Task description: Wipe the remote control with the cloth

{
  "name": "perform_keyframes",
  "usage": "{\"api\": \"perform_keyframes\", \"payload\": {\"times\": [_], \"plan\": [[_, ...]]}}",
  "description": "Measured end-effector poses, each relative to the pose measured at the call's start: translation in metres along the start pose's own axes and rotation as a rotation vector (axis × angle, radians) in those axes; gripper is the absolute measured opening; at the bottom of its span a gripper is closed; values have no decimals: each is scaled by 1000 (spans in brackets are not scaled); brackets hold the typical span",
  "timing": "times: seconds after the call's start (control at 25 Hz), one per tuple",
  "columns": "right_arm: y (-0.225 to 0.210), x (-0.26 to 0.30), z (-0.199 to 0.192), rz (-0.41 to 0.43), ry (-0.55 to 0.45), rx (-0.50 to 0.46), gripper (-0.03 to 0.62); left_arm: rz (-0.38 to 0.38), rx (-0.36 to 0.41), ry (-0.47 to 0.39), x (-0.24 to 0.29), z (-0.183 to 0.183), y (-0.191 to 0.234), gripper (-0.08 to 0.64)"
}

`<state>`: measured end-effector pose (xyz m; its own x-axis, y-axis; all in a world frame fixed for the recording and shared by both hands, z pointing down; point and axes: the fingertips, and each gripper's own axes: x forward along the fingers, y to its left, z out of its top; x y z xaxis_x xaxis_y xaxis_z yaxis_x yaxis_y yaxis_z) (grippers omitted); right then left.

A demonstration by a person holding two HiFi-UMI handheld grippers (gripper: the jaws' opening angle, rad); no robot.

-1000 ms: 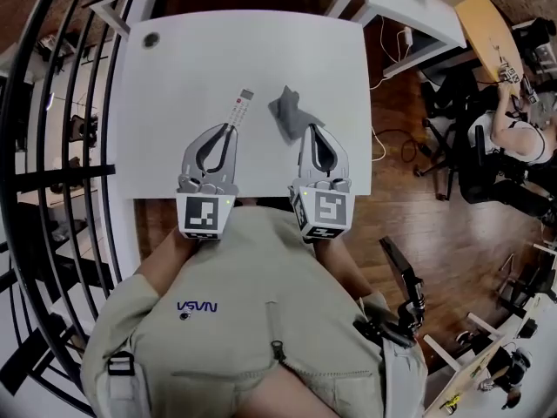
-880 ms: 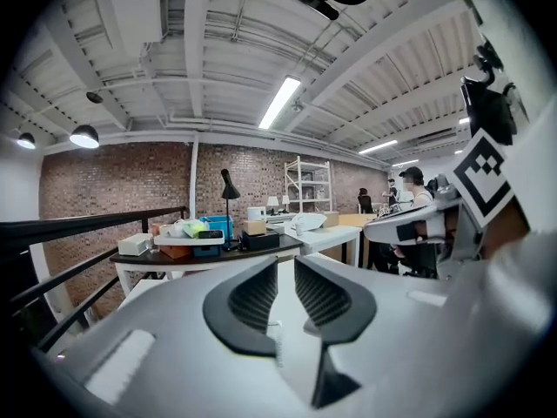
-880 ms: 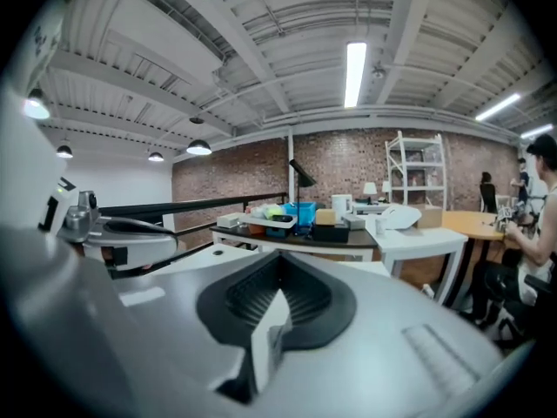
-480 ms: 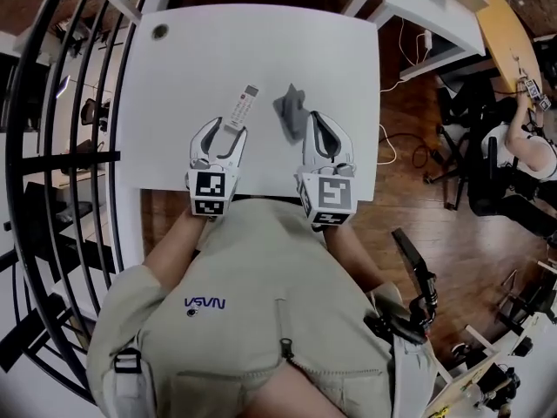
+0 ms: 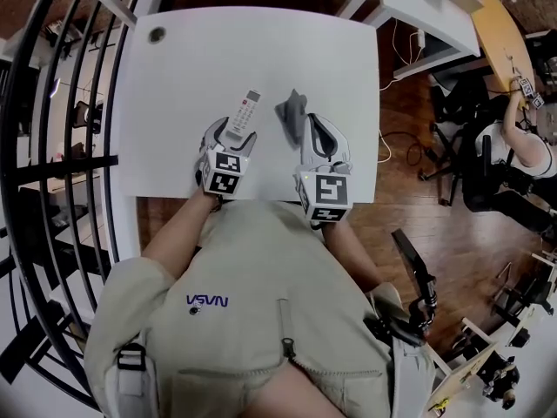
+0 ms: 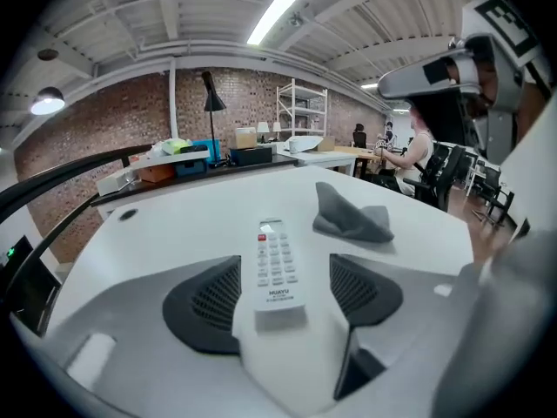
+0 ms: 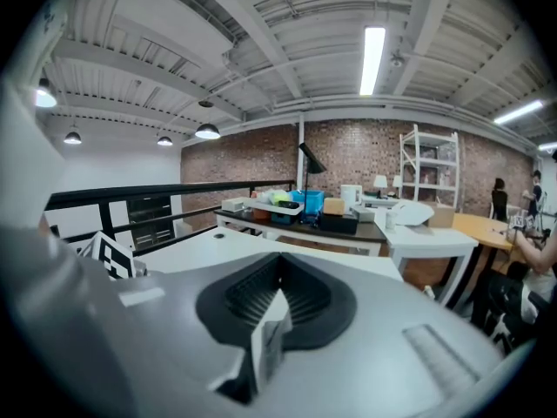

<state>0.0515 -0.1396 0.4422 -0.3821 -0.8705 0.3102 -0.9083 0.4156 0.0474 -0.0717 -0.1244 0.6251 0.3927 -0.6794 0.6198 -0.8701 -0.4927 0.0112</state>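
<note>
A white remote control (image 5: 243,111) lies on the white table (image 5: 174,77), pointing away and slightly right. My left gripper (image 5: 226,136) is low over its near end. Its jaws have just been opening and stand wide on either side of the remote (image 6: 277,268), with neither pad touching it. The grey cloth (image 5: 292,114) sits crumpled just right of the remote, and in the left gripper view it (image 6: 352,218) lies beyond the right jaw. My right gripper (image 5: 313,129) hovers at the cloth's near edge. It (image 7: 277,301) is shut with nothing between its jaws.
A round cable hole (image 5: 157,35) marks the table's far left corner. Black railing bars (image 5: 52,146) run along the left. A second desk (image 5: 409,7) stands behind, cluttered with boxes (image 6: 200,153). A person sits at the right (image 5: 513,146) on the wooden floor.
My left gripper has come down toward the table and its jaws have opened around the remote's near end. The right gripper has shifted only a little.
</note>
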Motion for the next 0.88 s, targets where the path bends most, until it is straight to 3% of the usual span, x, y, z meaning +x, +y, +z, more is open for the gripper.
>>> {"api": "perform_keyframes", "payload": {"times": [0.4, 0.88], "plan": [[-4, 10, -8, -3, 39, 2, 5, -37, -38, 107, 19, -26, 3, 348], [-6, 20, -17, 10, 50, 11, 5, -65, -19, 110, 21, -30, -6, 309]]}}
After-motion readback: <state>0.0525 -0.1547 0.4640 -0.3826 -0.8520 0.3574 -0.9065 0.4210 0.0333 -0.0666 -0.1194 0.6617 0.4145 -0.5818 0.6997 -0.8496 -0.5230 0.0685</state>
